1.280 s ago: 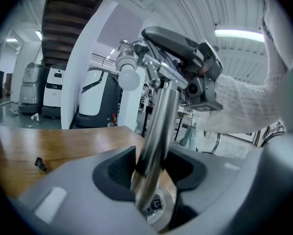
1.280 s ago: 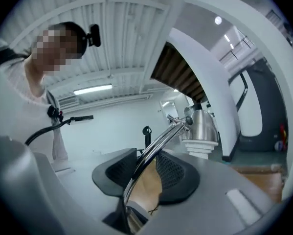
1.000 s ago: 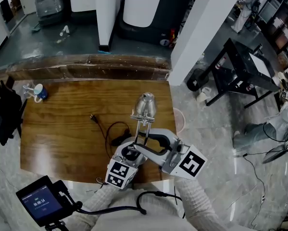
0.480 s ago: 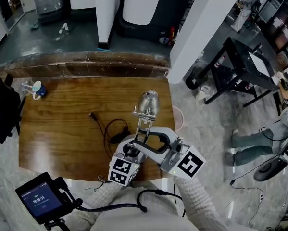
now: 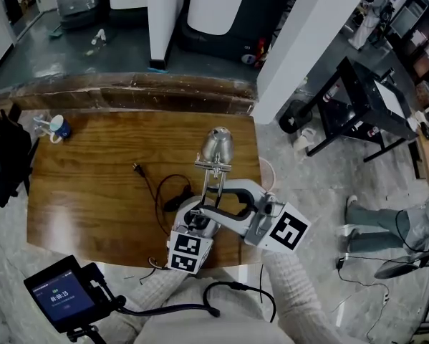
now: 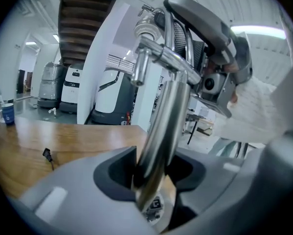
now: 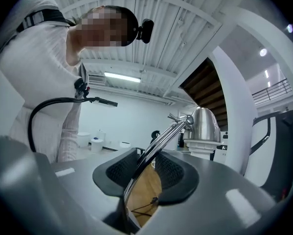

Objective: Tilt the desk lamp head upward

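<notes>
A chrome desk lamp stands near the front right of the wooden table [image 5: 85, 213]. Its bell-shaped head [image 5: 217, 146] tops a thin double-rod arm [image 5: 213, 185]. My left gripper [image 5: 195, 228] is low at the lamp's foot. In the left gripper view the thick chrome post [image 6: 158, 136] stands between the jaws of the left gripper [image 6: 151, 173], which are closing, with a slim gap on the right. My right gripper [image 5: 213, 210] reaches in from the right across the arm. In the right gripper view the rods [image 7: 153, 148] run between the pads of the right gripper [image 7: 146, 173], with wood showing beside them.
The lamp's black cord and plug [image 5: 160, 192] loop on the table left of the lamp. A blue and white cup [image 5: 56, 129] sits at the far left corner. A dark chair [image 5: 3, 163] stands left of the table. The table's right edge lies close behind the lamp.
Hardly anything has moved. Both grippers stay at the lamp, the left one's marker cube has drifted slightly right, and the lamp head keeps the same tilt.
</notes>
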The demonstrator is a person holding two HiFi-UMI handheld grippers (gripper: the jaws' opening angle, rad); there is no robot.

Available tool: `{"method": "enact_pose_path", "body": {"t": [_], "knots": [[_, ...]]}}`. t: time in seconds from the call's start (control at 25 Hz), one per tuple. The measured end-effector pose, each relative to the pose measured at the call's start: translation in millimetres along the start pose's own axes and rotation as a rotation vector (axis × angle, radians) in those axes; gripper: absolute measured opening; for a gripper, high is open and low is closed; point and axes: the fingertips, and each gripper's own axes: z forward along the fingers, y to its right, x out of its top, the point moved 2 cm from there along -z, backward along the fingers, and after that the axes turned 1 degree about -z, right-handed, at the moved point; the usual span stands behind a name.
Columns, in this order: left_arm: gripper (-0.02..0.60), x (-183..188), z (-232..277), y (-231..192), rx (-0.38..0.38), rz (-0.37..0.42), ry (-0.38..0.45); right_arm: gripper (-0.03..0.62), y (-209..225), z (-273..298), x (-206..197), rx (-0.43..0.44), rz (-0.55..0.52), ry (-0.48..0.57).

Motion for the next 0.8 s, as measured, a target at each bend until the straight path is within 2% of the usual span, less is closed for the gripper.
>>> {"method": "enact_pose_path", "body": {"t": [0.16, 0.28, 0.48, 0.6, 0.8], "knots": [[0.167, -4.6, -1.1, -0.6, -0.027, 0.006, -0.036, 0.13, -0.8, 0.9, 0.2, -0.029, -0.037, -0.002], [0.167, -3.1, -2.4, -2.1, -0.038, 0.006, -0.024, 0.149, -1.1, 2.2, -2.9, -0.046, -0.056, -0.017], [0.167, -1.7, -4.1, -1.3, -0.056, 0.004, -0.015, 0.152, 0.3, 1.4, -4.5, -0.05, -0.025, -0.03], [0.168, -1.9, -5.5, -0.7, -0.06, 0.005, -0.006, 0.215, 1.1, -1.2, -7.6, -0.04, 0.027, -0.039], [0.172, -1.6, -11.3, 4.6, -0.071, 0.016, 0.017, 0.221, 7.7, -19.1, -6.8, -0.122, 0.058, -0.002]]}}
